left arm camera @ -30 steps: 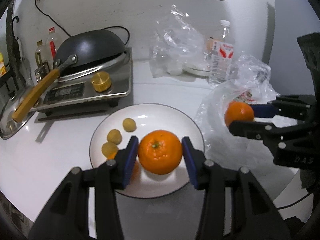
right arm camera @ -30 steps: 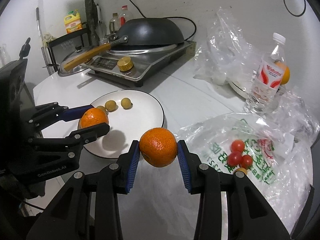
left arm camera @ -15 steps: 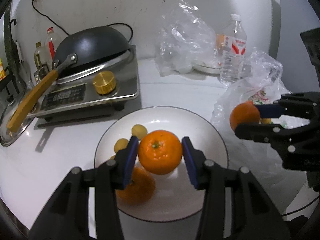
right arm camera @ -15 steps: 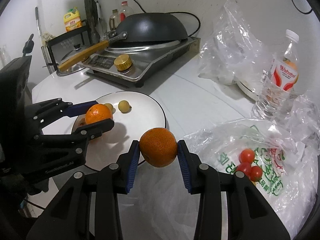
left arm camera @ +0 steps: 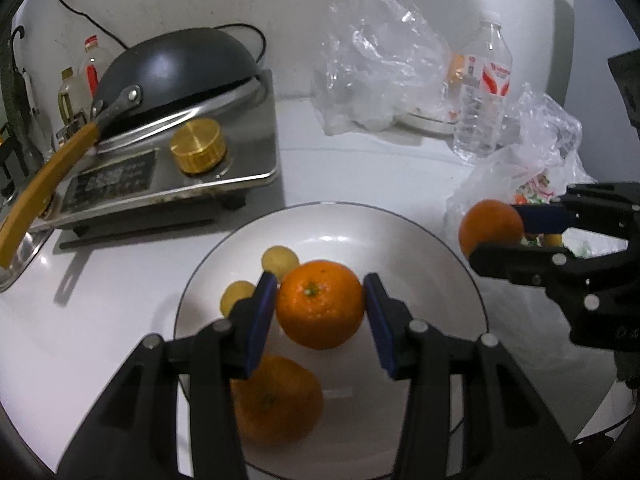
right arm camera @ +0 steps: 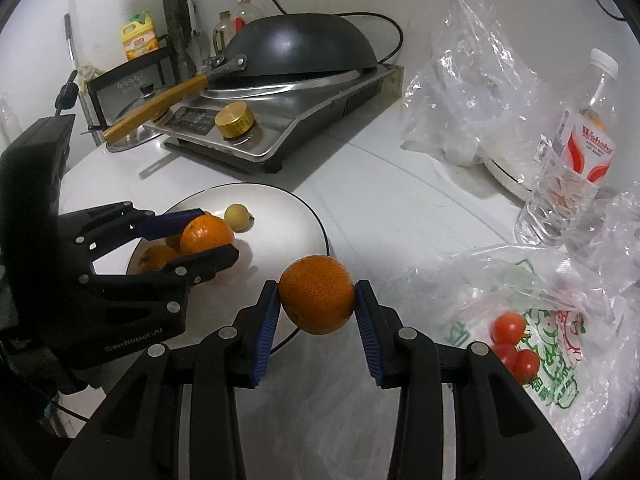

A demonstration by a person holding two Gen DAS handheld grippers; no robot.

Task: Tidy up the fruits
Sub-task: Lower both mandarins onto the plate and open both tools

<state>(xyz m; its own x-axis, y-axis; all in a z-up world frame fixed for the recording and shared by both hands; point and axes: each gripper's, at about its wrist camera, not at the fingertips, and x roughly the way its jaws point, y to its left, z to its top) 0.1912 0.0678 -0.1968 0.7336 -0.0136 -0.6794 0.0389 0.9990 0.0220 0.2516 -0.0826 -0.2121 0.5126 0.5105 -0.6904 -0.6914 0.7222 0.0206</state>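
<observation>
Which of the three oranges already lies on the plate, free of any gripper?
The orange at the near side of the plate, below the left gripper. Each of the other two is clamped in a gripper.

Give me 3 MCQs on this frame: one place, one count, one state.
1. Where is the left gripper holding its orange?
A. above the white plate
B. over the wok
C. inside the plastic bag

2. How many red tomatoes show on the printed plastic bag?
A. one
B. three
C. six

3. What is the state of the right gripper?
A. open and empty
B. shut on a tomato
C. shut on an orange

Key: 1 A, the plate fills the view under the held orange. 2 B, three red tomatoes cluster in the right wrist view. 3 C, both blue pads press the orange's sides.
</observation>
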